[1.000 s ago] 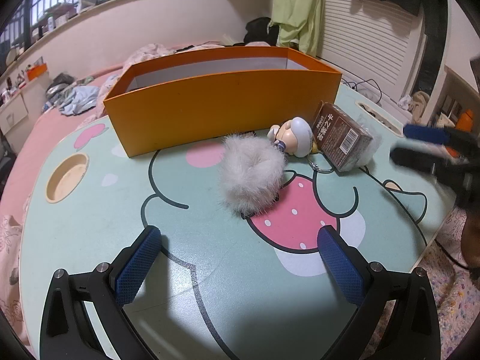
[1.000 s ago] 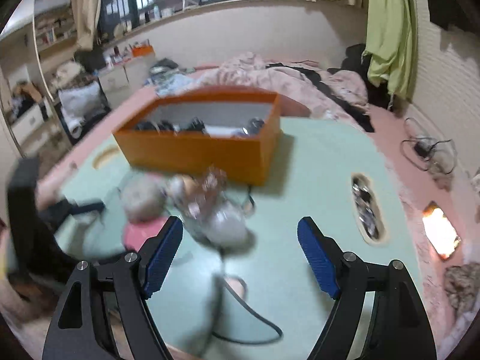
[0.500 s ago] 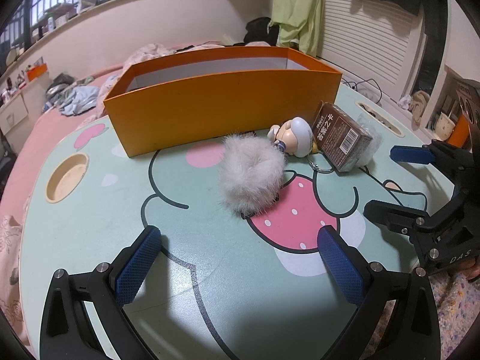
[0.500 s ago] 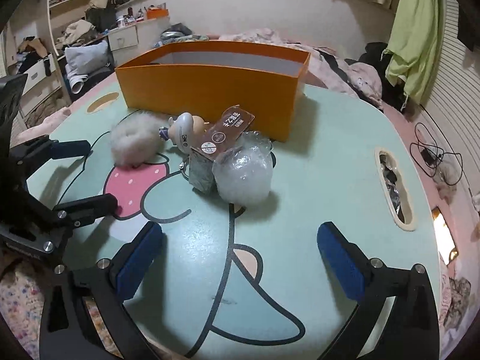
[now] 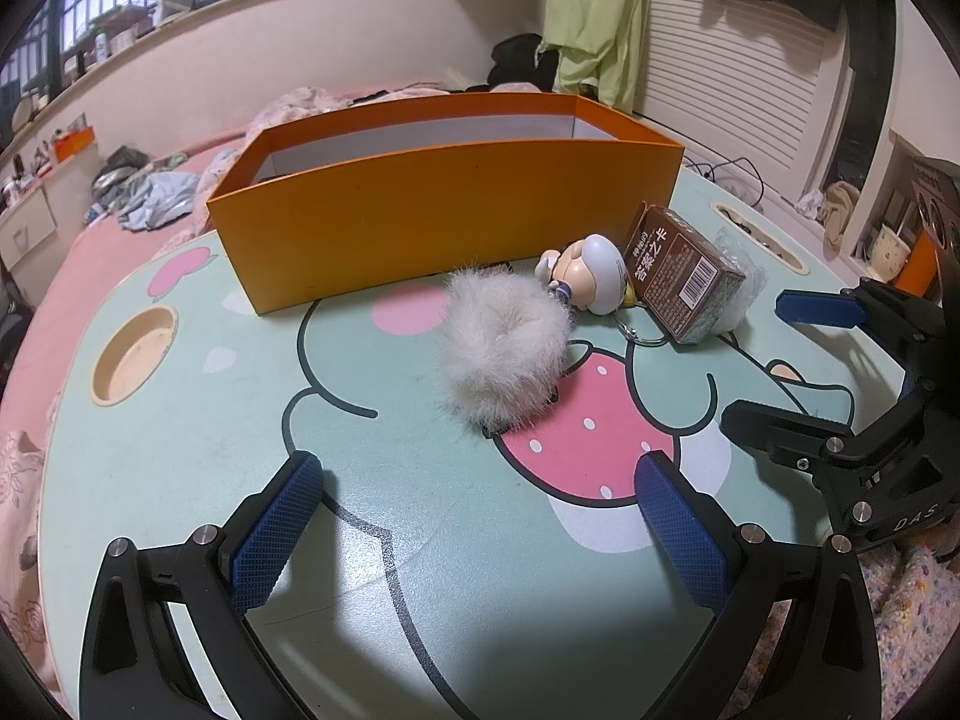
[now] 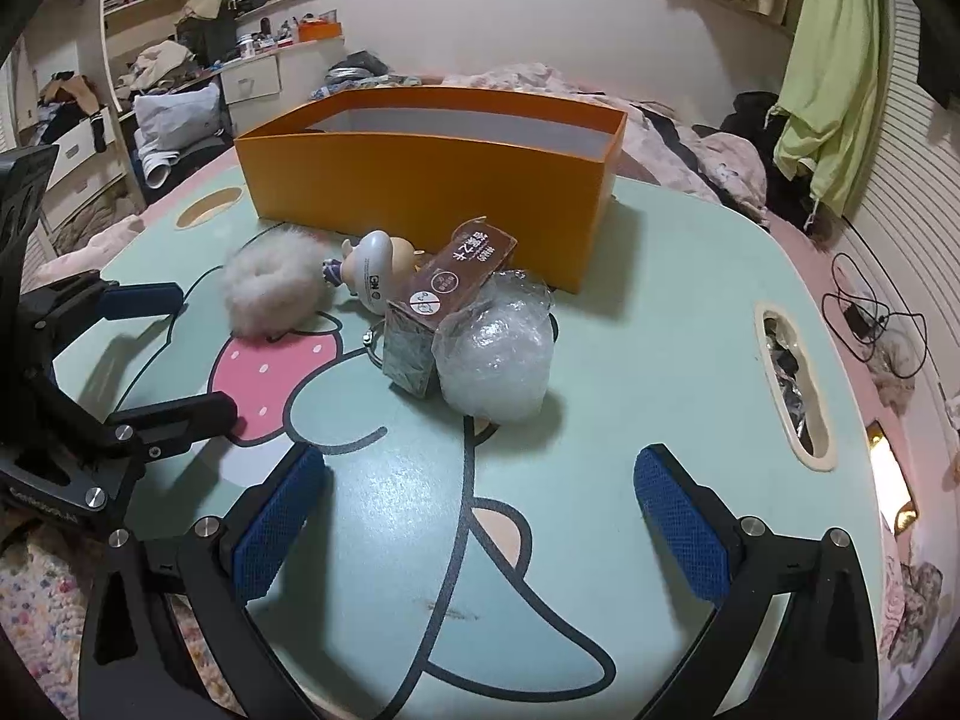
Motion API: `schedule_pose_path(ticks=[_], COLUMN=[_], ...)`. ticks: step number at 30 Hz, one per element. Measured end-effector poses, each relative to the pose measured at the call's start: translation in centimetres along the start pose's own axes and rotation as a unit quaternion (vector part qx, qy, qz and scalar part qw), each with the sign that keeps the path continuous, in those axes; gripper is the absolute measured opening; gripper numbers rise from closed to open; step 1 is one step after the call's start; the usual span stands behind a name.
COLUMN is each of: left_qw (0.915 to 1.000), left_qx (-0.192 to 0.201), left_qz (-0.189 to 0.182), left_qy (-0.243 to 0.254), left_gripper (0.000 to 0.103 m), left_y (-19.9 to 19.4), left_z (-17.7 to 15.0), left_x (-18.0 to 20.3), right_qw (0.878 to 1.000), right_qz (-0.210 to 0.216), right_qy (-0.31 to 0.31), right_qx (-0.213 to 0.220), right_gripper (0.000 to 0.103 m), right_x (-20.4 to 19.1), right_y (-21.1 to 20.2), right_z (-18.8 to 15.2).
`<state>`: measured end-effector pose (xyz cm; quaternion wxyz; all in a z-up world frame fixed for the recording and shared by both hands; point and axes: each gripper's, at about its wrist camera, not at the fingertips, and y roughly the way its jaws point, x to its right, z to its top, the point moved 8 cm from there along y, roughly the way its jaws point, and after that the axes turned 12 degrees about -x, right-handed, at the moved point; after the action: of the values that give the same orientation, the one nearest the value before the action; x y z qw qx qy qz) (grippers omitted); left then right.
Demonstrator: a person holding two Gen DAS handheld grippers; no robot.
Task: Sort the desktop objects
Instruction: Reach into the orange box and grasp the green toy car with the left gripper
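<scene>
The stuff to sort sits in a little cluster near the middle of the bench (image 6: pixel 690 300), just in front of the orange box (image 6: pixel 432 180). There's a fluffy pom-pom (image 5: pixel 501 348), a small figurine (image 5: pixel 591 276) lying on its side right next to it with a key ring on it, then a brown carton (image 5: pixel 681 276) tipped over at an angle, and a crumpled wad of clear plastic wrap (image 6: pixel 495 354) pressed up against the carton. The carton leans between the figurine and the wrap.

Left gripper (image 5: pixel 474 531) hangs low over the near edge of the bench, angled down toward the pom-pom, fingers (image 5: pixel 273 531) spread wide with nothing between them. Right gripper (image 6: pixel 480 525) is tilted down the same way and aimed at the plastic wrap, its fingers (image 6: pixel 681 519) also wide apart and empty, not touching anything. Each gripper shows up at the side of the other one's view, so they're sitting side by side, apart from each other.
</scene>
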<state>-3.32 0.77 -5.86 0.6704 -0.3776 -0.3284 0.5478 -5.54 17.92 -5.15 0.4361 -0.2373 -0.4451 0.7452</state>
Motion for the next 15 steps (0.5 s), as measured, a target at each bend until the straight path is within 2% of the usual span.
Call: schedule_pose_path(ticks=[9,12,15], left_qw=[0.9997,0.9990,0.9979], left_qx=[0.002,0.024,0.056], left_qz=[-0.003,-0.007,-0.011], left_qy=[-0.025,-0.036,-0.029], left_gripper=[0.102,0.093,0.091], left_y=[-0.4,-2.3,-5.0], left_z=[0.0,1.3,4.1], left_x=[-0.8,-0.9,-0.9], right_qw=[1.000,1.000,1.000], right_qz=[0.003,0.004,0.004], right_qy=[0.001,0.001,0.001], right_qx=[0.003,0.005,0.005], right_gripper=[0.103,0.103,0.103], right_x=[0.0,0.2,0.2], right_y=[0.0,0.0,0.0], right_z=[0.0,0.0,0.0])
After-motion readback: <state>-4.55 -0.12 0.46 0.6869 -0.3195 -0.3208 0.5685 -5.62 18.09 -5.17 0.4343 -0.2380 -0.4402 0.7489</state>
